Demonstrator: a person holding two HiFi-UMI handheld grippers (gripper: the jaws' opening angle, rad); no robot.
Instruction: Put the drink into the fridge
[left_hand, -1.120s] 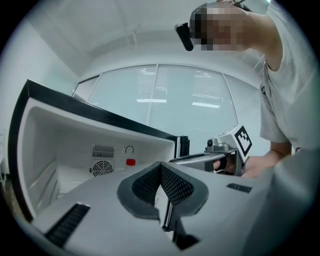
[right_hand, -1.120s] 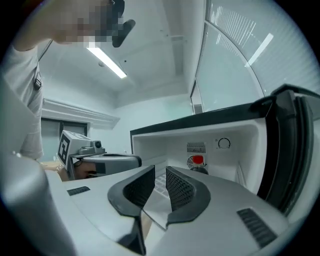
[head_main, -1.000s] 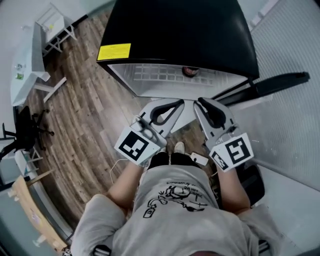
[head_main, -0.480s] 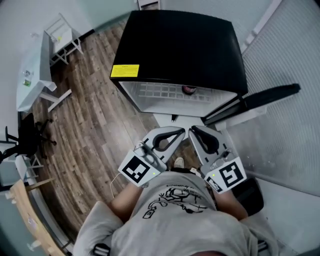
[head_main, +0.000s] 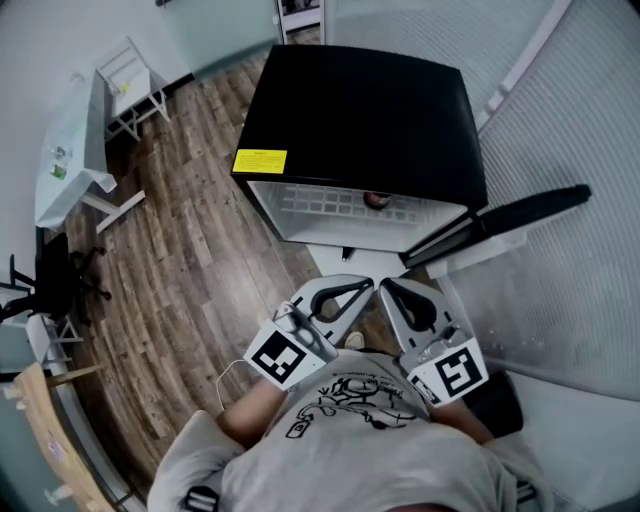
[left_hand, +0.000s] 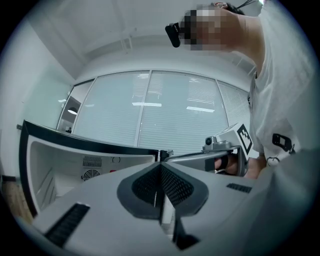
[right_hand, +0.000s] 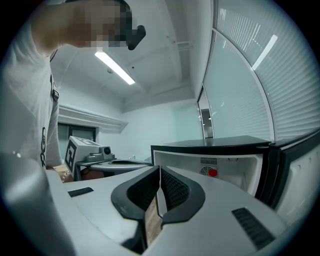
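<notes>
A black mini fridge (head_main: 365, 120) stands open on the wood floor, its door (head_main: 505, 214) swung out to the right. A red drink (head_main: 377, 199) sits inside on the white shelf; it also shows as a red spot (right_hand: 213, 173) in the right gripper view. My left gripper (head_main: 364, 285) and right gripper (head_main: 386, 285) are held side by side in front of the fridge, well short of its opening. The left jaws meet with nothing between them. The right jaws are closing fully together, also on nothing.
A white table (head_main: 68, 155), a white rack (head_main: 128, 82) and a black office chair (head_main: 48, 285) stand at the left. Frosted glass walls with blinds (head_main: 560, 90) run behind and to the right of the fridge. The person's torso fills the bottom of the head view.
Both grippers have drawn back from the fridge opening toward the body. The head view has pulled away, so more of the fridge top shows.
</notes>
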